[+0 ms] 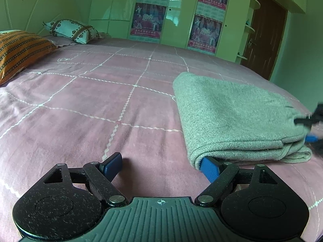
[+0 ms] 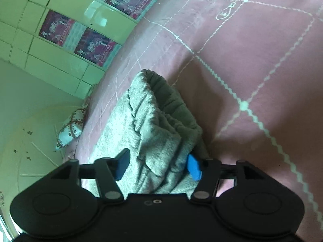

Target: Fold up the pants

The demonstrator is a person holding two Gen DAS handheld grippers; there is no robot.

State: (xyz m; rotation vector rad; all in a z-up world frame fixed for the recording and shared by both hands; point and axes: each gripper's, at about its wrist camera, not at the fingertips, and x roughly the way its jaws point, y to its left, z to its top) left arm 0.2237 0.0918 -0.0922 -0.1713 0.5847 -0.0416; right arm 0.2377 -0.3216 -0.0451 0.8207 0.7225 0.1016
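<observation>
The grey knit pants point(image 1: 232, 117) lie folded in a thick stack on the pink bedspread point(image 1: 101, 100), right of centre in the left wrist view. My left gripper point(image 1: 161, 166) is open at the stack's near left corner; its right blue fingertip point(image 1: 210, 168) is tucked under the fold edge and its left one rests on the bed. In the right wrist view the pants' gathered waistband end point(image 2: 161, 125) sits between the jaws of my right gripper point(image 2: 158, 166), which is open around the cloth. The right gripper also shows in the left wrist view point(image 1: 313, 125), at the stack's far right end.
An orange striped pillow point(image 1: 18, 50) and a white patterned pillow point(image 1: 72, 30) lie at the head of the bed, far left. A pale wardrobe with posters point(image 1: 206, 30) and a brown door point(image 1: 266, 40) stand beyond the bed. The bed's edge runs just right of the pants.
</observation>
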